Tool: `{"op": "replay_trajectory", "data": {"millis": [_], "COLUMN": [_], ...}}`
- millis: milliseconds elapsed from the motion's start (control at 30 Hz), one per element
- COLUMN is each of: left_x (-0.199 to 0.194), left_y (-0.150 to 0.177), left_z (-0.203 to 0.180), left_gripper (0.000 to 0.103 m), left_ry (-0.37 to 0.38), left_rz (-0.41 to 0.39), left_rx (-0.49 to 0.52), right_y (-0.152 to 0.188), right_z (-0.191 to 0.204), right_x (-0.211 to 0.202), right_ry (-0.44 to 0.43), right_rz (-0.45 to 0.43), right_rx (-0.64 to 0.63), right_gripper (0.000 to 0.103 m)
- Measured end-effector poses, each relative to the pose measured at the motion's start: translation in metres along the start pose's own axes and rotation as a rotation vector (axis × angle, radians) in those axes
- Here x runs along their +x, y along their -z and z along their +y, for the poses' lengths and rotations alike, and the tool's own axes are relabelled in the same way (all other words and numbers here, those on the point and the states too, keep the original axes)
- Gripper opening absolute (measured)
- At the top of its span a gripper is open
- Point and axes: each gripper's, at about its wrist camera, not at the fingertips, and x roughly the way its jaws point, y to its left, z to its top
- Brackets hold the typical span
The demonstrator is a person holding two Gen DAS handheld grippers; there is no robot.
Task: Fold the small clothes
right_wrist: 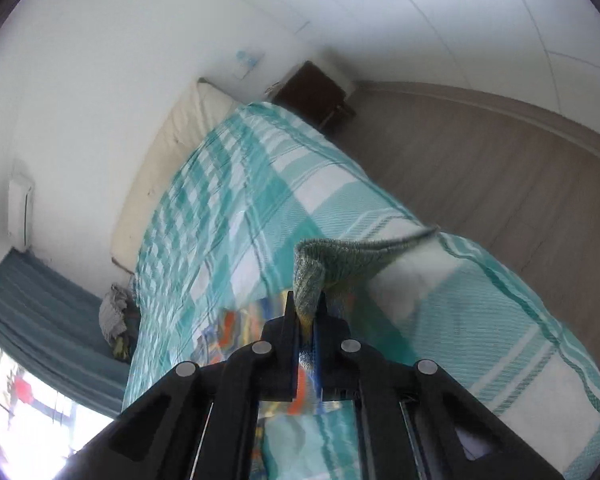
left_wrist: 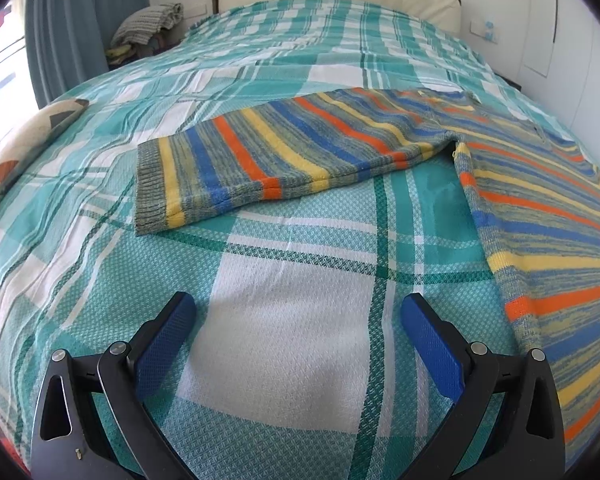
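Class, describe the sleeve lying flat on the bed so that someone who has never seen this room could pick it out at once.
Start at the bed covered by the teal-and-white plaid woven bedspread. On it lies a knitted sweater striped in blue, orange, yellow and grey-green. Its left sleeve stretches flat across the plaid, ending in a ribbed grey-green cuff; bright cross stripes set it apart from the checked cloth.

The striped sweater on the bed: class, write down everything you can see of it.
The striped sweater is a knit in blue, orange, yellow and grey-green bands with ribbed grey-green cuffs. It lies on the teal plaid bedspread. One sleeve stretches flat to the left, cuff outermost; the body spreads right, out of frame. The left gripper hangs open before it, not touching. The right gripper is shut on a ribbed edge, lifting it.
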Motion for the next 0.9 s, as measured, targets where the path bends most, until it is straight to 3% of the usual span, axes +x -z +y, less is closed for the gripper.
{"op": "replay_trajectory", "data": {"millis": [100, 200, 233, 267, 300, 400, 500, 600, 633, 667, 700, 733, 833, 900], "left_x": [0.000, 0.000, 0.000, 0.000, 0.000, 0.000, 0.000, 0.001, 0.001, 0.001, 0.001, 0.001, 0.002, 0.002], "left_y": [0.000, 0.001, 0.001, 0.000, 0.001, 0.001, 0.000, 0.000, 0.000, 0.000, 0.000, 0.000, -0.001, -0.001], "left_z": [-0.001, 0.000, 0.000, 0.000, 0.000, 0.000, -0.001, -0.001, -0.001, -0.001, -0.002, -0.002, -0.003, -0.003], "left_gripper": [0.103, 0.103, 0.103, 0.103, 0.103, 0.103, 0.103, 0.103, 0.103, 0.103, 0.103, 0.103, 0.103, 0.103], "left_ry": [0.000, 0.000, 0.000, 0.000, 0.000, 0.002, 0.005, 0.001, 0.002, 0.002, 0.001, -0.001, -0.004, -0.005], "left_rz": [0.002, 0.001, 0.001, 0.001, 0.001, -0.002, -0.001, -0.002, -0.002, -0.002, -0.004, -0.005, -0.006, -0.006], "left_rx": [0.000, 0.000, 0.000, 0.000, 0.000, -0.001, 0.000, 0.001, 0.001, 0.001, 0.001, 0.001, 0.003, 0.003], "right_y": [0.011, 0.046, 0.064, 0.077, 0.091, 0.094, 0.080, 0.082, 0.089, 0.098, 0.106, 0.106, 0.099, 0.096], "right_z": [0.101, 0.170, 0.185, 0.194, 0.196, 0.182, 0.152, 0.117, 0.101, 0.084, 0.069, 0.061, 0.078, 0.108], "right_x": [0.029, 0.072, 0.087, 0.103, 0.111, 0.115, 0.114, 0.134, 0.144, 0.150, 0.146, 0.141, 0.121, 0.115], "right_ry": [-0.174, -0.397, -0.441, -0.433, -0.402, -0.417, -0.345, -0.195, -0.076, 0.075, 0.183, 0.228, 0.239, 0.191], "right_rz": [0.115, 0.278, 0.346, 0.409, 0.443, 0.435, 0.399, 0.522, 0.587, 0.634, 0.641, 0.601, 0.487, 0.454], "right_rx": [-0.238, -0.305, -0.315, -0.325, -0.328, -0.259, -0.169, -0.117, -0.118, -0.142, -0.164, -0.181, -0.287, -0.402], "right_gripper": [0.005, 0.012, 0.045, 0.093, 0.099, 0.096, 0.094, 0.078, 0.064, 0.032, 0.008, 0.000, 0.009, 0.009]}}
